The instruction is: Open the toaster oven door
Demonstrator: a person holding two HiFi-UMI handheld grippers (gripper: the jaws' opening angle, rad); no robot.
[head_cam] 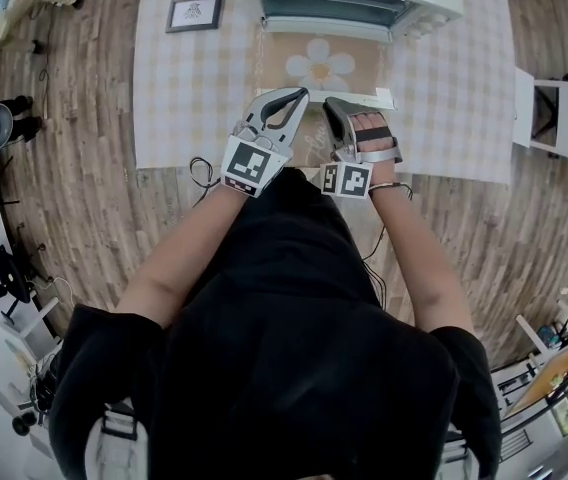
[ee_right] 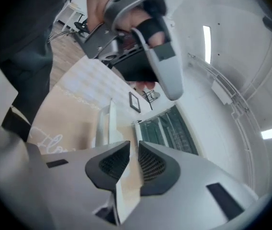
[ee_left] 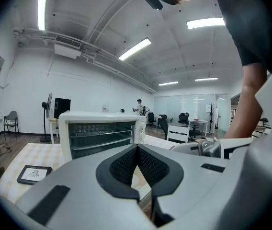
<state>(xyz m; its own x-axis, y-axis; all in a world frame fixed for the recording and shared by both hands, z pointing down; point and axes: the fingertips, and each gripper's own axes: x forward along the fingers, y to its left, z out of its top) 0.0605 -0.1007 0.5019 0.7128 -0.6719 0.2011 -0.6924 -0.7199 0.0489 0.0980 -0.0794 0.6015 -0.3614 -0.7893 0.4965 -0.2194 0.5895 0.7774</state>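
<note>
Looks like the toaster oven door (head_cam: pixel 286 68) already lies flat in front of the toaster oven (head_cam: pixel 349 3), right claw (ee_right: pixel 132 150) a slit apart beside its handle (ee_right: pixel 108 123) pinching nothing, left claw (ee_left: pixel 137 150) pressed together, so probably just back off next.

1. Ceiling strip lights (ee_left: pixel 135 49) flood the hall with bright, even white light and burn out to glare.
2. Shadows on the tablecloth (head_cam: pixel 174 88) are faint and soft.
3. Fisheye lenses bow walls and floor; corners go black.
4. The toaster oven (ee_left: pixel 102 133) reads sharp in the left gripper view; the right gripper view is softer.
</note>
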